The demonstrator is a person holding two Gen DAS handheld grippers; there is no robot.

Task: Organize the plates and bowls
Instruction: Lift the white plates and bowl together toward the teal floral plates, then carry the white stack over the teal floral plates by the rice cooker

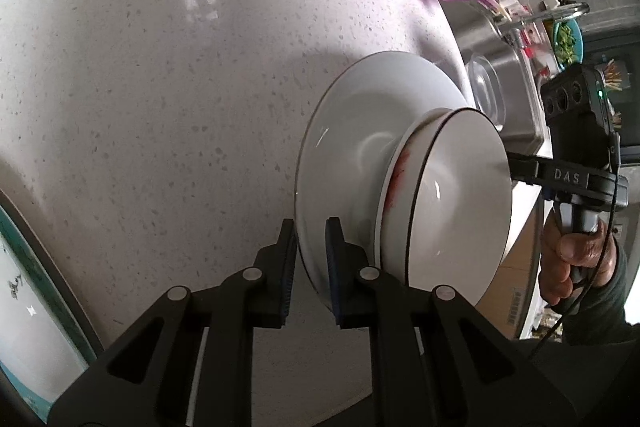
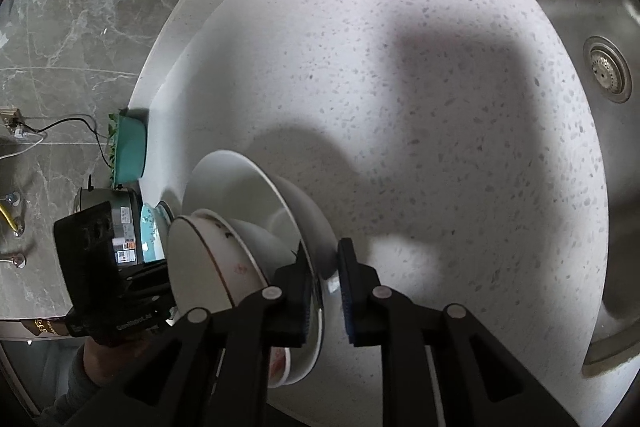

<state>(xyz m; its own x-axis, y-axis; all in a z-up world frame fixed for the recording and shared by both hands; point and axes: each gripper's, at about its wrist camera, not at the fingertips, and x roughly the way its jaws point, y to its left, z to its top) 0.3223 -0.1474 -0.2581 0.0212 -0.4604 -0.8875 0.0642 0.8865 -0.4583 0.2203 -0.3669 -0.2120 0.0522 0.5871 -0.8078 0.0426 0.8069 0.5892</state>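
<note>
White plate with bowl inside, over speckled counter.
Left gripper and right gripper each straddle the rim, narrowly parted; pad contact seems likely, unclear.

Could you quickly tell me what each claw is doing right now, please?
Left claw: shut on the white plate rim.
Right claw: shut on the same plate's opposite rim.

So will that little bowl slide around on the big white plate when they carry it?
Probably a bit. The big white plate looks glossy, so the bowl could slip if it tilts. Both look like hard ceramic, likely breakable. The left gripper and right gripper each pinch the rim, which should steady it.
</note>
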